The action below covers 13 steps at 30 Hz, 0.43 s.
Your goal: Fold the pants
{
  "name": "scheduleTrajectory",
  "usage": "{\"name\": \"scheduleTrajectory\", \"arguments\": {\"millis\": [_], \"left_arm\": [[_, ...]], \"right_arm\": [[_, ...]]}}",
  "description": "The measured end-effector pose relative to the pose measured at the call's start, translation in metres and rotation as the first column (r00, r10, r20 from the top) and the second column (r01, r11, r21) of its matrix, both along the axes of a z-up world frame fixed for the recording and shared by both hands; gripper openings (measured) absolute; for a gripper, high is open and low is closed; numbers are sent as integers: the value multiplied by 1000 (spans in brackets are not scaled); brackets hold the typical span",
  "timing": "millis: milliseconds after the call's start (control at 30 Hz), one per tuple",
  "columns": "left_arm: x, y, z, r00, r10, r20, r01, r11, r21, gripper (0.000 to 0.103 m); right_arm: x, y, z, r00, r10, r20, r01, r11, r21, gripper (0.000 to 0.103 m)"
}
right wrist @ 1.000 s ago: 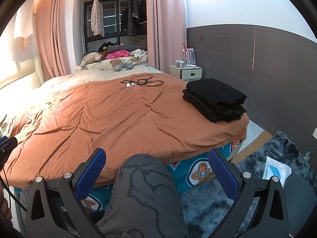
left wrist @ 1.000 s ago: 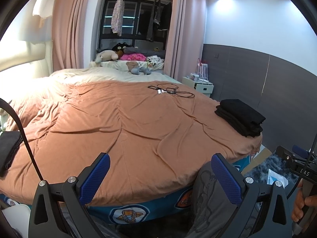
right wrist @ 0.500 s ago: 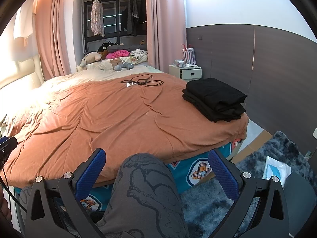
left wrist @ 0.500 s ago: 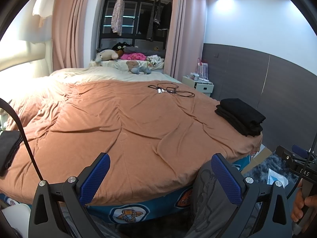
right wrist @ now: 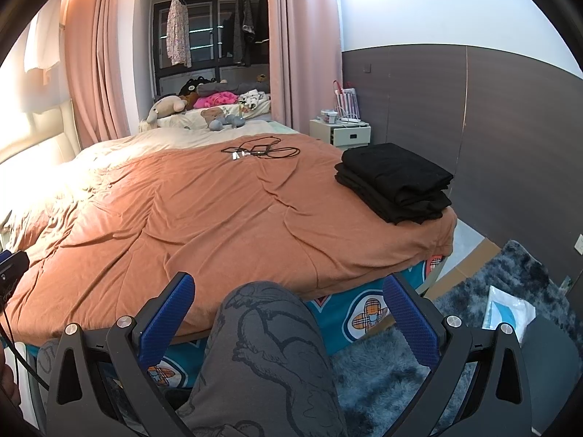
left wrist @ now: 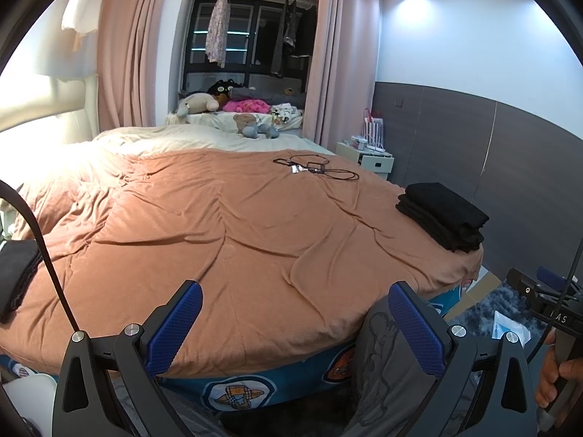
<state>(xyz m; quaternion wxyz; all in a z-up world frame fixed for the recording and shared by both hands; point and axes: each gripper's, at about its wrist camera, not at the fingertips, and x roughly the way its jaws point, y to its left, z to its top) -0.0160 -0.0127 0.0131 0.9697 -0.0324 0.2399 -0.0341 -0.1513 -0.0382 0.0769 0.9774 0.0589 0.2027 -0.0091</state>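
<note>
A stack of folded black pants [left wrist: 442,215] [right wrist: 395,182] rests on the right corner of a bed with an orange-brown blanket [left wrist: 237,225] [right wrist: 204,211]. A dark garment [left wrist: 16,276] lies at the bed's left edge in the left wrist view. My left gripper [left wrist: 293,322] is open at the bed's near edge, holding nothing. My right gripper [right wrist: 288,317] is open too, hovering above the person's knee in grey printed trousers [right wrist: 269,357], short of the bed. The right gripper's body [left wrist: 546,309] and a hand show at the left view's right edge.
A tangle of black cables [left wrist: 315,167] [right wrist: 260,151] lies far across the bed. Soft toys [left wrist: 251,123] sit beyond it. A white nightstand [right wrist: 342,133] stands by the dark wall. A blue shaggy rug [right wrist: 473,313] with a white packet [right wrist: 508,313] covers the floor at right.
</note>
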Motion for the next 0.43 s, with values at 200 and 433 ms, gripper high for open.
{"name": "scheduleTrajectory", "arguments": {"millis": [200, 433], "left_arm": [[-1, 0, 0, 1000, -2, 2, 2, 1000, 0, 103], [-7, 1, 3, 1000, 0, 12, 0, 1000, -2, 103]], "right_arm": [[-1, -1, 0, 1000, 1, -1, -1, 1000, -2, 103], [-1, -5, -1, 1000, 4, 2, -4, 1000, -6, 103]]}}
